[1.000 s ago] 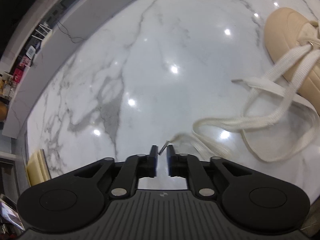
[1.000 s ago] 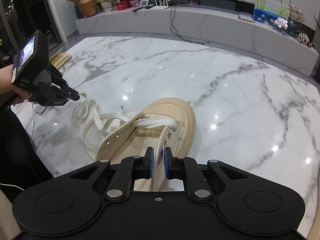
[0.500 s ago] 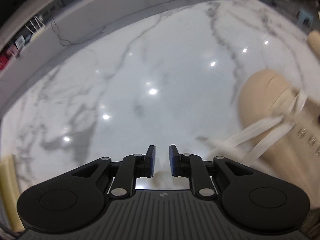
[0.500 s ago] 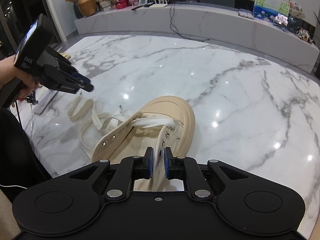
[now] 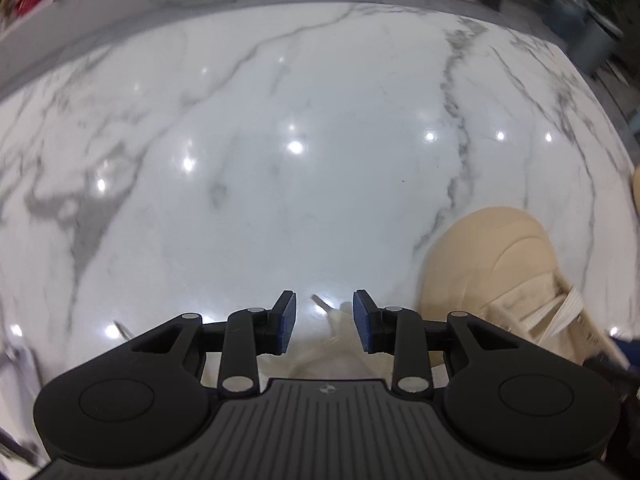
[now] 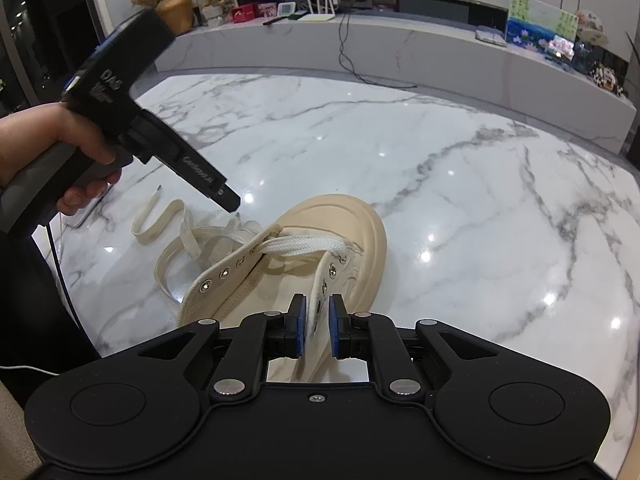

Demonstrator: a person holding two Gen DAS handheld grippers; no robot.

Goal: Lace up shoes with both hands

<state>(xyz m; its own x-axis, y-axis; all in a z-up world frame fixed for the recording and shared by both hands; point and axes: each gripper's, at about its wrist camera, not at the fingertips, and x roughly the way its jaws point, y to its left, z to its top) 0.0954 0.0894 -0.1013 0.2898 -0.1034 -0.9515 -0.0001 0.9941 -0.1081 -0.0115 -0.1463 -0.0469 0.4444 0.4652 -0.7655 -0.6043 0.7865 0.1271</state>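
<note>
One cream canvas high-top shoe (image 6: 320,248) is lying on the white, grey-veined marble tabletop (image 6: 460,152), toe pointing away from the right wrist camera, its thick rubber sole rim smooth and rounded at the front. A flat, woven white shoelace (image 6: 308,245) is crossing between the topmost pair of eyelets nearest the toe; the remaining metal-ringed eyelets are standing unlaced, four visible along the left flap and three or so along the right. The loose lace lengths are trailing off the shoe's left side in loops on the marble, one free end with its aglet (image 6: 159,189) lying well apart from the shoe. The right gripper (image 6: 318,330) is pinching the shoe's right eyelet flap between its blue pads, jaws pressed close on the canvas. The left gripper (image 6: 232,204), held in a person's hand (image 6: 76,148), is hovering tilted down just above the lace where it leaves the shoe; in its own view the jaws are spread, with a lace tip (image 5: 320,302) lying between and below the blue pads (image 5: 287,322), untouched as far as the blur allows. Behind the table, a long marble ledge (image 6: 400,48) is carrying one brown vase, white routers and small picture frames.
</note>
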